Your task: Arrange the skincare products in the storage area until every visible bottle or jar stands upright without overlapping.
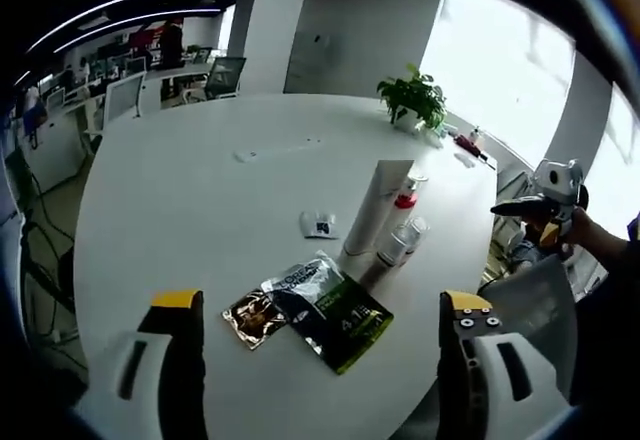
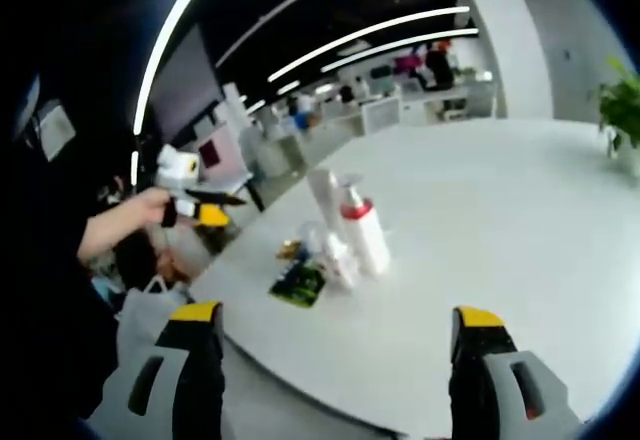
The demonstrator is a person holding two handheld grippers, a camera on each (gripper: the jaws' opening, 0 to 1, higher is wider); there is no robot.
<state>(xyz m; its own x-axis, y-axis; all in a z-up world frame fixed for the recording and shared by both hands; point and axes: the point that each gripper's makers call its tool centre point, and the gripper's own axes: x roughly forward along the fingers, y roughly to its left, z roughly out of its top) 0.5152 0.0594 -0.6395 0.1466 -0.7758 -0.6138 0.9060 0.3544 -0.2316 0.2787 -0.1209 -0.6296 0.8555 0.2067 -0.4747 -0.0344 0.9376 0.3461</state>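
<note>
Left gripper (image 1: 318, 325): jaws spread wide, nothing between them, held above the near edge of the round white surface (image 1: 200, 190). Right gripper (image 2: 338, 335): jaws likewise wide apart and empty, held off the surface's edge on the opposite side.

Just ahead of the left gripper lies a dark green sachet (image 1: 328, 308) with white lettering that looks like "L'OREAL", though the smaller print is too blurred to read. A small gold-brown sachet (image 1: 255, 317) touches its left side. Beyond them the skincare items stand upright in a tight cluster: a tall white tube (image 1: 376, 206), a white pump bottle with a red collar (image 1: 404, 200) behind it, and a small clear bottle (image 1: 397, 242) just beside the tube. A small white packet (image 1: 320, 224) lies flat to the left of the tube; its dark mark is unreadable.

The left gripper view also shows a potted plant (image 1: 413, 99) at the far rim. The right gripper view shows the pump bottle's full white body, the tube behind it and the green sachet at the surface's edge.
</note>
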